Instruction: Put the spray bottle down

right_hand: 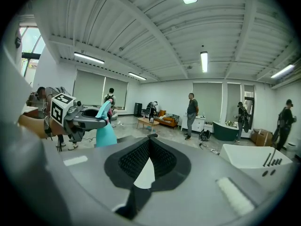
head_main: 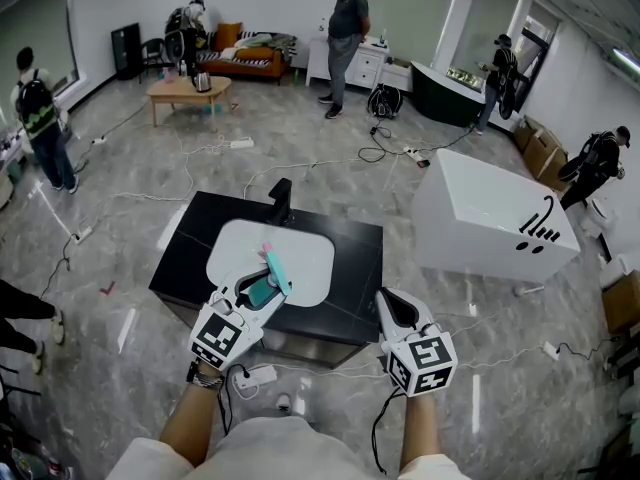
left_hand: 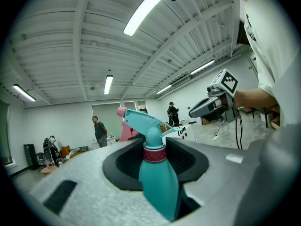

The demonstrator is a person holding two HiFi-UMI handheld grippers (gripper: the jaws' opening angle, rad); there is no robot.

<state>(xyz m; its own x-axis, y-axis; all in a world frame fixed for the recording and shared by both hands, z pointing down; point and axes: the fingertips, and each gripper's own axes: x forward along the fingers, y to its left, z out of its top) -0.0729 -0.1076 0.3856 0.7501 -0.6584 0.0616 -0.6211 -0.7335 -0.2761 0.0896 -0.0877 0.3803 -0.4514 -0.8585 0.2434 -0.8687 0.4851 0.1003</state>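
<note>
1. Teal plastic with a pink nozzle tip, the spray bottle (head_main: 270, 274) stands upright in the left gripper (head_main: 262, 288) over the near edge of the white basin (head_main: 305, 253).
2. Much of the bottle is hidden. In the left gripper view its lower body drops out of sight behind the gripper's own grey housing. In the head view the fingers cover most of it. No view shows whether its base touches the basin.
3. The left fingers are closed on the bottle just below its dark red collar, and the trigger head rises clear above them.
4. The right gripper (head_main: 396, 306) hovers to the right of the basin, over the front right corner of the black worktop (head_main: 355, 268). Its fingers are closed with the tips meeting, and nothing is between them.
5. The near edge of the worktop in front of the basin is partly covered by both grippers and their marker cubes.
6. The left forearm (head_main: 195, 418) and the right forearm (head_main: 420, 433) reach forward towards the basin and are cut off by the bottom edge of the head view. The left gripper points level. The right gripper tips slightly downward.
7. A black faucet (head_main: 281, 200) stands at the far side of the basin.
</note>
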